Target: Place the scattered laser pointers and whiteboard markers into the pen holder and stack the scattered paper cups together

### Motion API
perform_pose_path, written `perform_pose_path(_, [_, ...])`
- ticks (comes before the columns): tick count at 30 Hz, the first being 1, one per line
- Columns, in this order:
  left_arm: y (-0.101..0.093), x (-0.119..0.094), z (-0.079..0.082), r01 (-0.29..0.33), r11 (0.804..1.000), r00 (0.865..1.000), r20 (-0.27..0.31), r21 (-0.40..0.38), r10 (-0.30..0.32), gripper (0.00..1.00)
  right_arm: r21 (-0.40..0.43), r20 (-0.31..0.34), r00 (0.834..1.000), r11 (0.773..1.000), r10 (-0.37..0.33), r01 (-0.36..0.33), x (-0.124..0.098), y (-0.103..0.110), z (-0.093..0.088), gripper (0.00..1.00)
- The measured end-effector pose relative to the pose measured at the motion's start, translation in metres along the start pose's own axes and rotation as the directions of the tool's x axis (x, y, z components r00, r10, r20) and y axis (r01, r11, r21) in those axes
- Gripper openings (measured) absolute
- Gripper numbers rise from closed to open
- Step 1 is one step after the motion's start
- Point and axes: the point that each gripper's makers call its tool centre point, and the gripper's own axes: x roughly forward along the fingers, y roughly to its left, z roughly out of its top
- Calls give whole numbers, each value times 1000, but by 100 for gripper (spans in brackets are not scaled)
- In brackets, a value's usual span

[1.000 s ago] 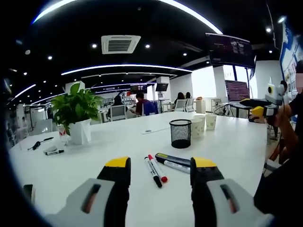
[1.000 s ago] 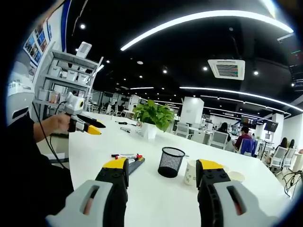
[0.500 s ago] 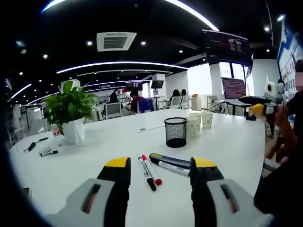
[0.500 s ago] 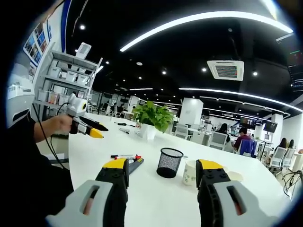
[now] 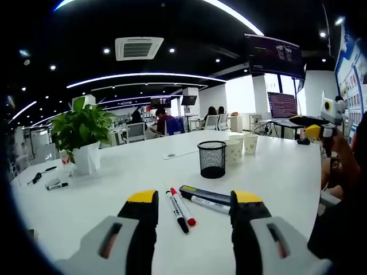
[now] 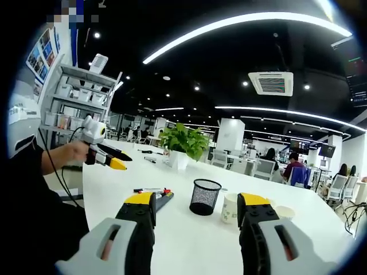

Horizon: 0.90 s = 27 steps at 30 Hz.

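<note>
Left gripper view: markers (image 5: pixel 181 208) between parted left tongs (image 5: pixel 194 204), seemingly untouched.

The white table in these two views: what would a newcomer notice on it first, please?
The black mesh pen holder stands near the middle of the white table, with paper cups just beyond it. In the left gripper view, the markers lie loose between the open jaws of the left gripper. The potted plant stands further left.

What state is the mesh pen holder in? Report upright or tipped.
Upright: the pen holder stands on its base on the table, open mouth up.
</note>
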Motion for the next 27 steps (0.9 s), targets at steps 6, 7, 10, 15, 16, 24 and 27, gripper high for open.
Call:
perform_pose_path(6, [-3,9,2,13,1000,1000,-9,12,-12,51,23,11,1000,1000,2,-2,-1,-1,1,60])
perform_pose_path(7, [-4,10,2,15,1000,1000,-9,12,-15,51,24,11,1000,1000,2,-2,-1,-1,1,60])
perform_pose_path(10, [-4,11,2,15,1000,1000,-11,9,-15,51,25,12,1000,1000,1,-1,-3,-1,1,60])
perform_pose_path(15, [-4,15,0,12,1000,999,-31,-1,-12,51,39,23,1000,999,-2,2,-7,-5,1,60])
perform_pose_path(16, [-4,15,0,10,1000,999,-31,4,-10,51,39,23,1000,999,-4,3,-7,-6,1,60])
perform_pose_path(24, [5,19,-2,4,1000,999,-43,1,-4,51,50,0,1000,999,-16,16,-7,-13,-4,59])
perform_pose_path(27, [6,25,-10,11,1000,997,-76,13,-10,51,41,5,1000,999,-18,18,-6,-12,0,59])
